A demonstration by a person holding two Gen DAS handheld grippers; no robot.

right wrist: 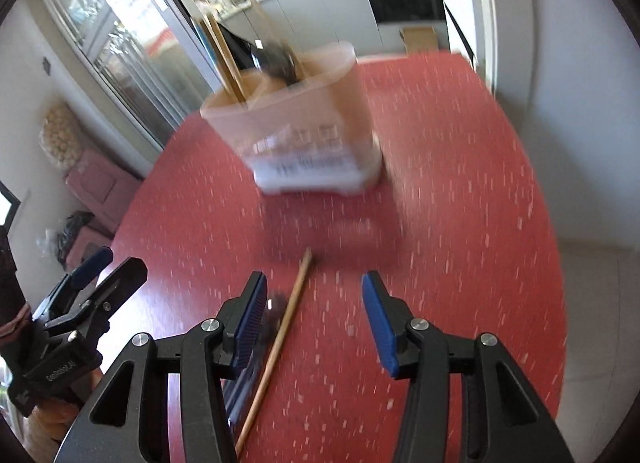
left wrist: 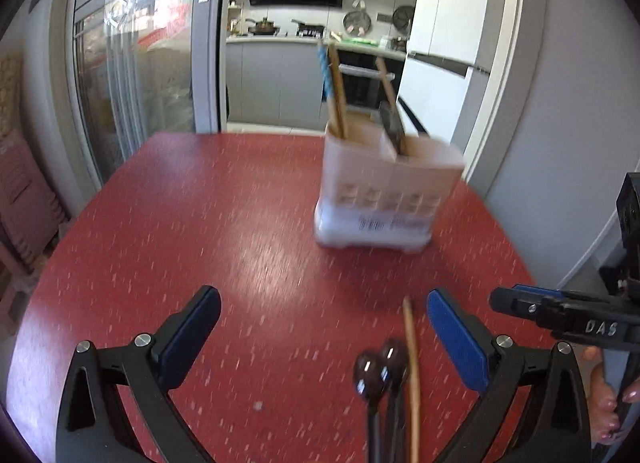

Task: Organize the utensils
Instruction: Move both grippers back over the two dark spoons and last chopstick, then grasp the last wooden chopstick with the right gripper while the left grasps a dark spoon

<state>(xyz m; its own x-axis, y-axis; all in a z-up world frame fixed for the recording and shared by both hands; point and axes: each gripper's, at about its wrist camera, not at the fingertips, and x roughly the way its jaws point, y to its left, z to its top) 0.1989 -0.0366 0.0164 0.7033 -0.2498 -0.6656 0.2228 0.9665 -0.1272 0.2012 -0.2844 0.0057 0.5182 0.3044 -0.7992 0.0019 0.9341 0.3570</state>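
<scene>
Blurred utensil holder (left wrist: 384,187) on red table (left wrist: 180,231), chopstick (right wrist: 276,343) cut off, left tool (left wrist: 324,339) wide, right tool (right wrist: 314,327) parted, both empty.

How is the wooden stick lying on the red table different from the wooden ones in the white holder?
The loose chopstick lies flat on the red table; the chopsticks in the white holder stand nearly upright. The loose one sits near the grippers, beside dark-handled utensils; the others sit farther back. Both look like plain light wood.
</scene>
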